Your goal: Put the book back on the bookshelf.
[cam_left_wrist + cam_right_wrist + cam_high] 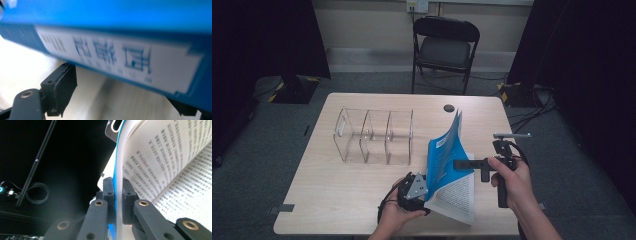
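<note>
The right tongs (118,195) are clamped tight on the blue front cover and a few pages of the book (451,165), holding that cover lifted at lower right of centre in the high view. The left tongs (414,187), just left of the book at the bottom of that view, stand open around its blue spine without pressing on it; one pad (61,86) hangs clear below the spine. The book lies open on the table (337,200), pages showing. Upper left of it stands a clear plastic rack (374,136); a folding chair (444,47) waits beyond the table.
</note>
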`<state>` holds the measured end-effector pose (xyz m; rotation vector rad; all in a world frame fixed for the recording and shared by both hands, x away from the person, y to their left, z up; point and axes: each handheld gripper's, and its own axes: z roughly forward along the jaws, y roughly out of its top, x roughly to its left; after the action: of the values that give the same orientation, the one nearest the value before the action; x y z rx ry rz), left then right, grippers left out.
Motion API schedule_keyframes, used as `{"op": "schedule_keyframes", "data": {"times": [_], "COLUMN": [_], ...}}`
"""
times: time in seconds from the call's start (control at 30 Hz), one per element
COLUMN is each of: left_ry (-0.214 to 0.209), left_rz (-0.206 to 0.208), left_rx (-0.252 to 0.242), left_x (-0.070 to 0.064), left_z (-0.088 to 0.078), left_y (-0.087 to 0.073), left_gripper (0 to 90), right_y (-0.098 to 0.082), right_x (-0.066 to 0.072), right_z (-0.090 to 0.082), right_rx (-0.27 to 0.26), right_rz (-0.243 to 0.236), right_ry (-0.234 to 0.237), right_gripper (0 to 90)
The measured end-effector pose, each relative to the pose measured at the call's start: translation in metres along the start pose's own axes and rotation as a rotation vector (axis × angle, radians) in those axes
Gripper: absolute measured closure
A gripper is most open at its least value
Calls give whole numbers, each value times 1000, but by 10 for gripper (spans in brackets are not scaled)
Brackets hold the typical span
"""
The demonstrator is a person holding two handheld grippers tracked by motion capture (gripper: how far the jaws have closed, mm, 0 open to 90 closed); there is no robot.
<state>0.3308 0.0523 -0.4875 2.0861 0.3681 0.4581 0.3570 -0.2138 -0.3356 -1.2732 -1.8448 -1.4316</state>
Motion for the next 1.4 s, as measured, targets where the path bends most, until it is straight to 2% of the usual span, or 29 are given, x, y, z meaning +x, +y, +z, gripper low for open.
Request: {"op": "schedule_keyframes", "data": {"times": [0.1, 0.17, 0.23, 0.37, 0.43, 0.47, 0.63, 0.77, 0.87, 0.9, 0.97, 1.0, 1.03, 1.07, 1.1, 1.17, 1.23, 1.3, 1.33, 1.4], "left_ry": [1, 8, 31, 44, 55, 50, 64, 72, 79, 81, 80, 81, 81, 86, 86, 98, 98, 92, 94, 111], "left_rz": [5, -17, -85, -82, -87, -86, -92, -77, -90, -68, -68, -51, -51, -28, -28, -22, -9, 25, 34, 80], "left_rx": [-5, -38, -88, -64, -75, -52, -54, -47, -60, -45, -47, -39, -39, -33, -33, -45, -57, -58, -62, -74], "left_x": [-1, -2, -3, -3, -3, -2, -3, -4, -6, -5, -5, -5, -5, -6, -6, -8, -8, -10, -11, -14], "left_z": [0, -1, -2, -4, -3, -4, -4, -5, -5, -6, -5, -6, -6, -6, -6, -6, -7, -8, -8, -8], "left_y": [0, -4, -6, -5, -5, -5, -6, -7, -6, -6, -5, -5, -5, -5, -5, -5, -4, -1, -1, 0], "left_gripper": [172, 181, 193, 194, 204, 196, 159, 158, 153, 154, 150, 152, 151, 151, 161, 160, 160, 163, 163, 157], "right_y": [0, 1, 1, 2, 2, 2, 1, 1, 1, 1, 1, 1, 1, 2, 2, 4, 8, 9, 10, 10], "right_x": [-1, 0, -2, -4, -3, -2, -2, -1, -1, -1, -1, 0, 0, 1, 1, 4, 9, 11, 12, 13], "right_z": [1, 2, 2, 2, 3, 3, 4, 4, 3, 3, 2, 2, 2, 1, 1, 0, -1, -1, -1, 0], "right_rx": [5, 10, 6, 3, 7, 9, 12, 24, 24, 23, 24, 26, 26, 36, 36, 51, 86, 102, 111, 118], "right_rz": [2, -3, 15, 19, 12, 11, 9, 1, -1, 3, 2, 3, 3, -3, -3, -9, -15, -14, -12, -12], "right_ry": [7, -1, 8, 12, 9, -4, -5, -13, -9, -6, -13, -13, -13, -18, -18, -36, -74, -91, -96, -96], "right_gripper": [855, 855, 854, 854, 855, 855, 854, 854, 855, 855, 855, 855, 855, 855, 855, 855, 854, 855, 854, 855]}}
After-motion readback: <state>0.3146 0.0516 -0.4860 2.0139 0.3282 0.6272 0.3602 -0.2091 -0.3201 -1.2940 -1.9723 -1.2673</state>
